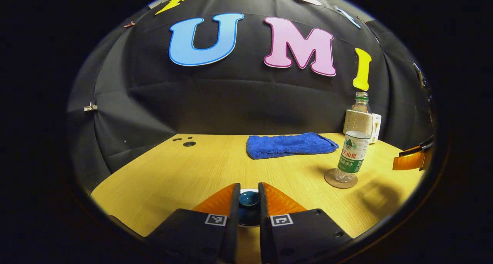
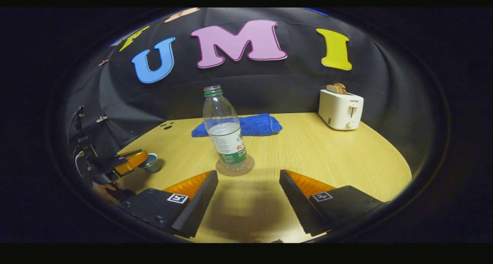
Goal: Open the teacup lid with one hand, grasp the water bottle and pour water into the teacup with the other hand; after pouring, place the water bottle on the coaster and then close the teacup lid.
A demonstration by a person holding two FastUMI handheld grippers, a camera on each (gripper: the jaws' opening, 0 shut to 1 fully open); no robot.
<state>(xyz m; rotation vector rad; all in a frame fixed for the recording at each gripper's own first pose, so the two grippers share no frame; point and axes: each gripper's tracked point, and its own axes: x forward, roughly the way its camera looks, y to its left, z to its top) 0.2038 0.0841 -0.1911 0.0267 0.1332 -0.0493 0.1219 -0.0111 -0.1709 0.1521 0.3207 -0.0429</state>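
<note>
Your left gripper (image 1: 249, 202) has its jaws nearly closed around the small dark-blue glazed teacup lid (image 1: 249, 199), which is hard, slick and breakable, so pinch its knob gently. Your right gripper (image 2: 248, 196) hangs released before the clear plastic water bottle (image 2: 225, 129), uncapped and about half full, upright on the round cork coaster (image 2: 235, 166) on the wooden desk (image 2: 327, 156). Judge it light and squashy: take the labelled waist, not the thin upper wall.

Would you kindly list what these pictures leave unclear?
- Left gripper view: the left gripper fingers flank and cover the dark blue glazed teacup lid; grip contact uncertain.
- Right gripper view: the small teacup sits half behind the left gripper, too small.
- The clear plastic water bottle label: too small.
</note>
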